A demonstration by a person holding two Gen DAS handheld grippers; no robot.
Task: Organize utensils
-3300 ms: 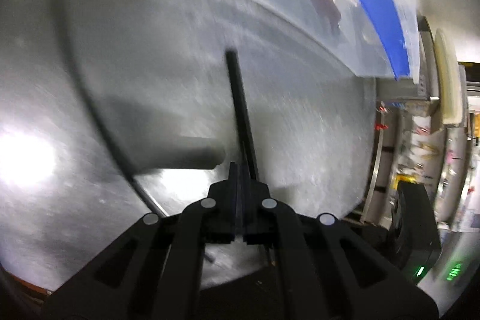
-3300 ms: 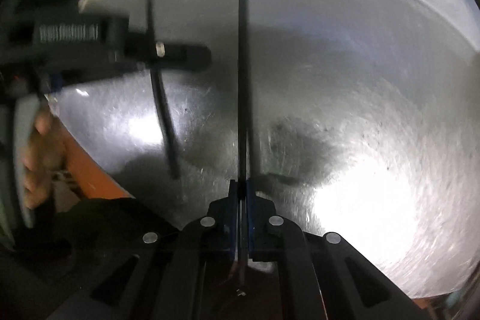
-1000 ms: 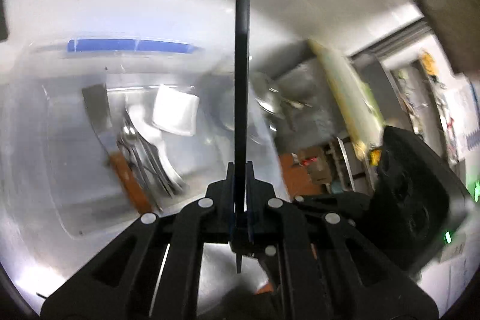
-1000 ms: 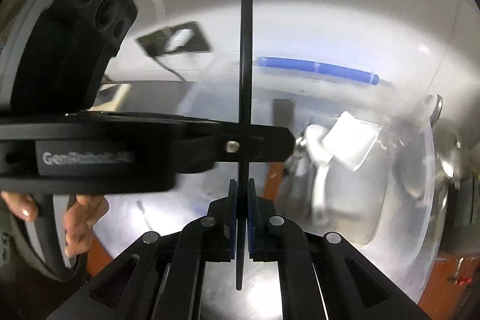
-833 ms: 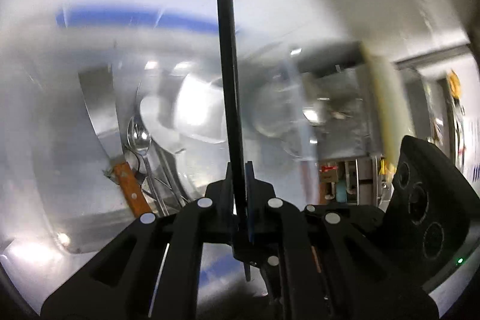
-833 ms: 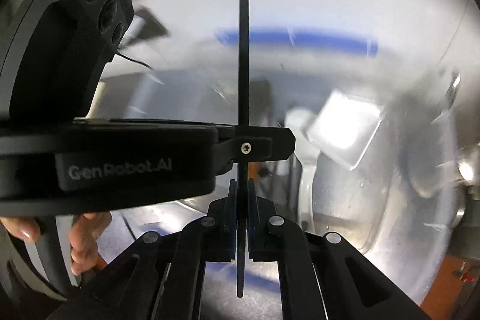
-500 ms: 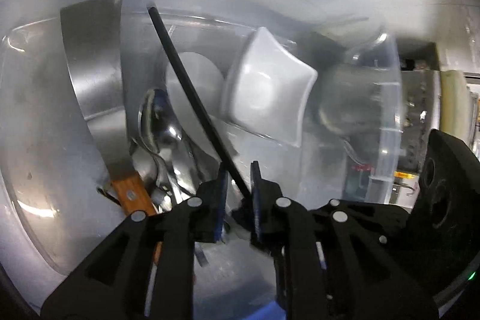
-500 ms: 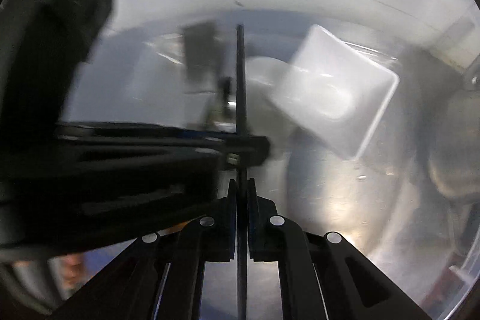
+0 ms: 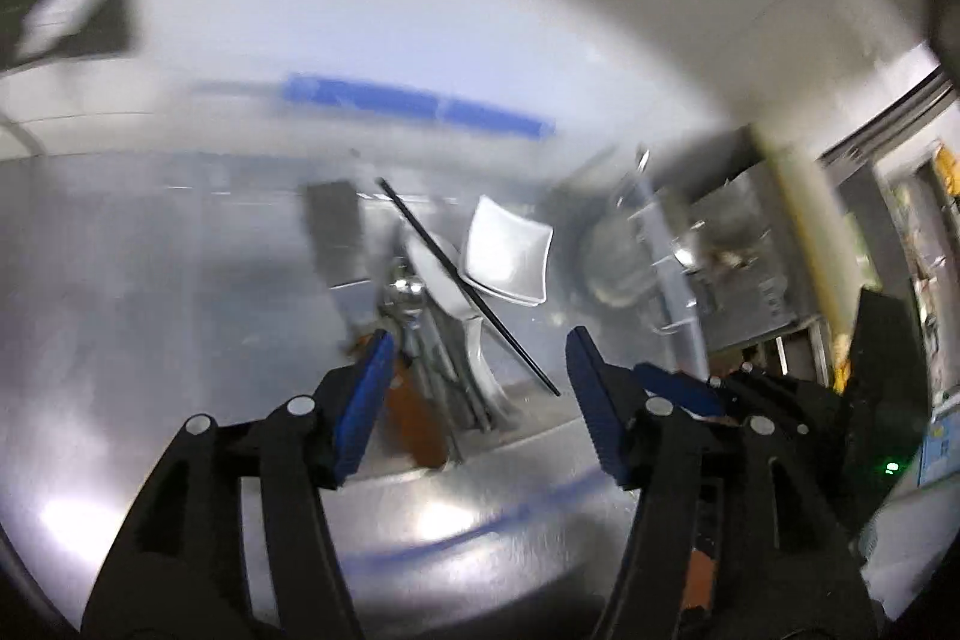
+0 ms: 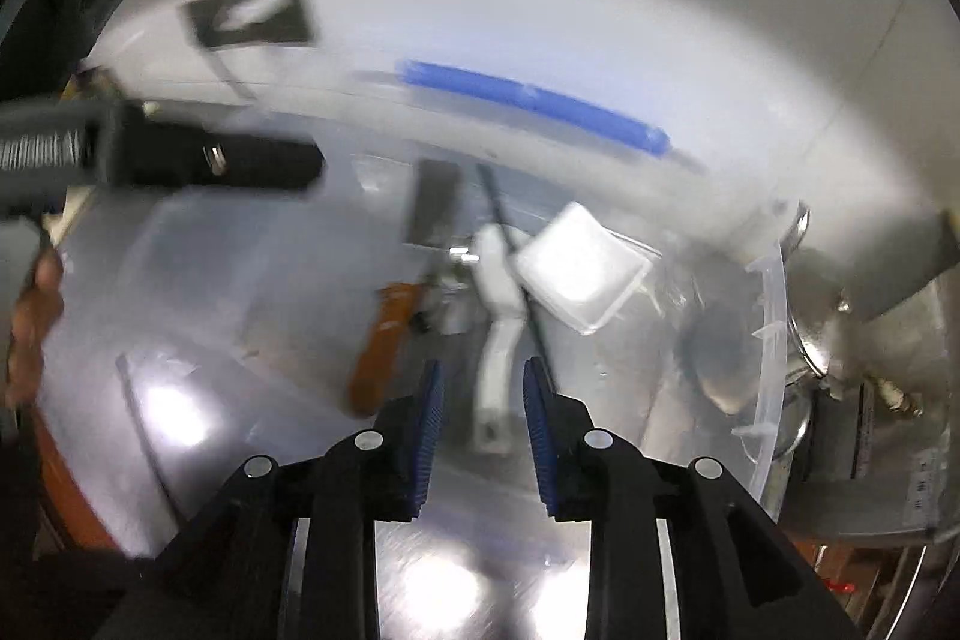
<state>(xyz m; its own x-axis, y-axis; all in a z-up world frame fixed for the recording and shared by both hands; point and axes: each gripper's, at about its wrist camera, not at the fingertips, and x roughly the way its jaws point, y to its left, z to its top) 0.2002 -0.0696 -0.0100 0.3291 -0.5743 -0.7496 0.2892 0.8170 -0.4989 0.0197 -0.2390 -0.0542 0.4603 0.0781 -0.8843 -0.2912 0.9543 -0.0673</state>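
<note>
A clear plastic bin (image 9: 180, 280) with a blue handle (image 9: 420, 103) holds a cleaver (image 9: 336, 232) with a brown handle, metal spoons (image 9: 408, 289), a white square dish (image 9: 510, 250) and a white ladle (image 10: 498, 340). A black chopstick (image 9: 468, 286) lies slanted over them, free of my left gripper (image 9: 477, 376), whose jaws are opening wide with nothing between them. In the right wrist view a black chopstick (image 10: 516, 274) lies across the ladle, its near end beside one pad. My right gripper (image 10: 483, 400) is opening and grips nothing. The left gripper (image 10: 294, 166) shows blurred at the left.
The bin (image 10: 768, 340) stands on a shiny metal counter (image 9: 480, 532). Metal pots and lids (image 10: 840, 340) crowd its right side. A person's hand (image 10: 30, 316) is at the left edge. A dark wall plate (image 10: 252, 13) sits on the white wall behind.
Both grippers were shut on black chopsticks, carried them over the bin and let go. Both jaws now stand apart, and a chopstick lies among the utensils.
</note>
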